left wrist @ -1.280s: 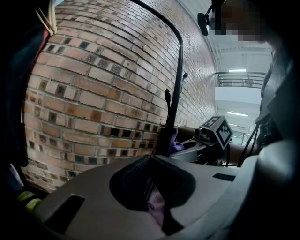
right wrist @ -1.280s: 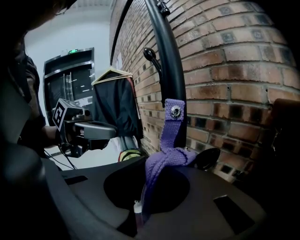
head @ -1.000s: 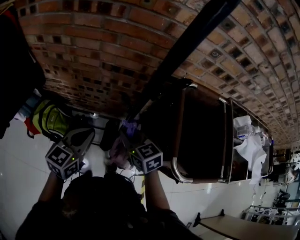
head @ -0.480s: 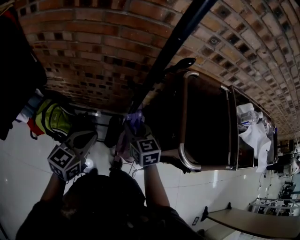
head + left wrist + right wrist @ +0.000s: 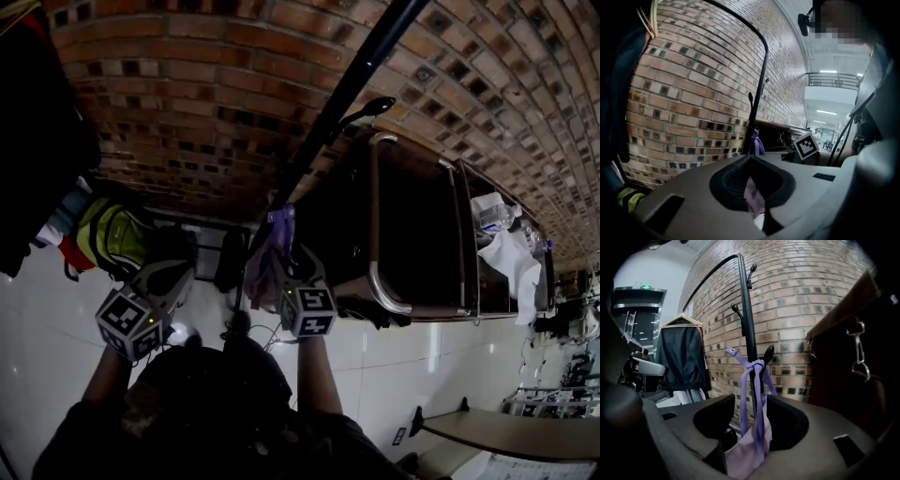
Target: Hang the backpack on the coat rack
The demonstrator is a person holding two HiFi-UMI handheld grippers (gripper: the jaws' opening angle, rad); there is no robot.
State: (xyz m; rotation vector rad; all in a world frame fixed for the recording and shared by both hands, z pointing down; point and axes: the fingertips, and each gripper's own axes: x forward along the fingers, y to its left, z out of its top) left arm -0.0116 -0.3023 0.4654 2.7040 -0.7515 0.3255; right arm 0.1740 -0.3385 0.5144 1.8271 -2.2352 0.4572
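Observation:
A purple backpack point(image 5: 749, 448) hangs by its knotted straps point(image 5: 758, 367) from a low hook point(image 5: 768, 353) on the black coat rack pole point(image 5: 746, 310). My right gripper point(image 5: 752, 404) is opening; the bag's cloth lies loose between its spread jaws, and the pads do not press on it. In the head view the bag point(image 5: 268, 255) dangles just ahead of the right gripper point(image 5: 279, 274), below the pole point(image 5: 356, 75). The left gripper point(image 5: 167, 274) is off to the left, apart from the bag, tips together. From the left gripper point(image 5: 750, 158) the bag point(image 5: 758, 143) shows small at the pole.
A brick wall point(image 5: 206, 103) stands behind the rack. A dark wooden cabinet point(image 5: 412, 234) with a metal rail is right of it. A black jacket on a hanger point(image 5: 682, 357) and a yellow-green bag point(image 5: 111, 234) are to the left. A white tiled floor lies below.
The right gripper's jaws have spread and let go of the purple bag, which now hangs from the hook by its straps. Both hands have shifted a little.

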